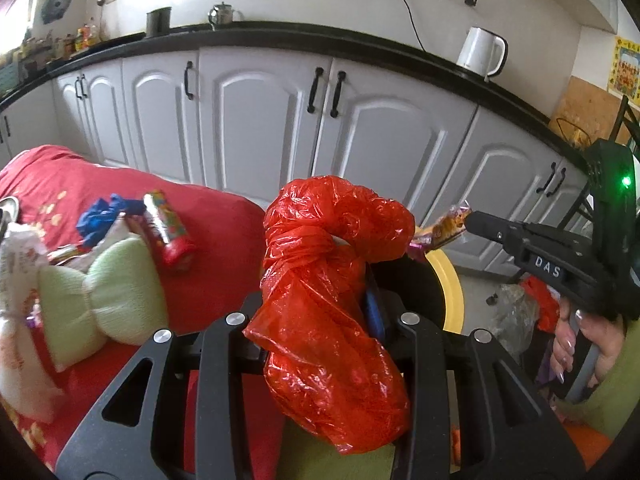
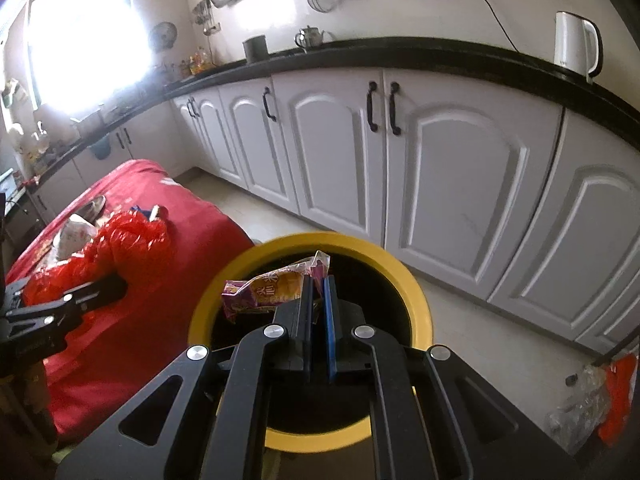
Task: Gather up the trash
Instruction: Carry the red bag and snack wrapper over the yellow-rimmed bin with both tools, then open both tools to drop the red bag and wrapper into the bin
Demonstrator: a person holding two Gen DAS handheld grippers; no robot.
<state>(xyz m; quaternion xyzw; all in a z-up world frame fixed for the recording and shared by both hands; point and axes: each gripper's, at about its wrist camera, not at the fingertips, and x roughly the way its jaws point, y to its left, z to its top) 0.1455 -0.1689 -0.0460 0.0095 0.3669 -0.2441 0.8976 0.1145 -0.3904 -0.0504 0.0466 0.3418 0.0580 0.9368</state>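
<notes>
Beside the red table [image 2: 168, 248], yellow-rimmed bin [image 2: 416, 280] (interior dark) under clamped snack wrapper [image 2: 268, 288].

The right tool [image 2: 318, 300] is clamped tight on a snack wrapper [image 2: 266, 292] — purple and orange, crinkled — holding it above the mouth of a yellow-rimmed bin [image 2: 416, 292] with a dark inside. At left the left tool [image 2: 114, 286] grips a crumpled red plastic bag [image 2: 128, 240] over a red cloth [image 2: 168, 280]. White cabinets [image 2: 440, 160] run behind, under a black counter [image 2: 400, 50] — a white kettle [image 2: 576, 46] stands on it.
</notes>
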